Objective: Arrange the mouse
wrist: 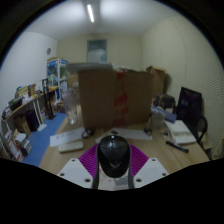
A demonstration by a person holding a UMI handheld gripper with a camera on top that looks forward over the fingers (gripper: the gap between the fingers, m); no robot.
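A black computer mouse [113,157] sits between my gripper's [113,163] two fingers, its rounded back facing the camera. The purple pads [88,159] lie against its left and right sides with no visible gap, so both fingers press on it. The mouse appears held above the wooden desk [160,152], which stretches ahead beyond the fingers. The underside of the mouse is hidden.
A large cardboard box [110,93] with red tape stands at the far side of the desk. A dark monitor [189,108] and a white book [181,132] are to the right. White papers [70,141] lie to the left. Shelves [25,115] line the left wall.
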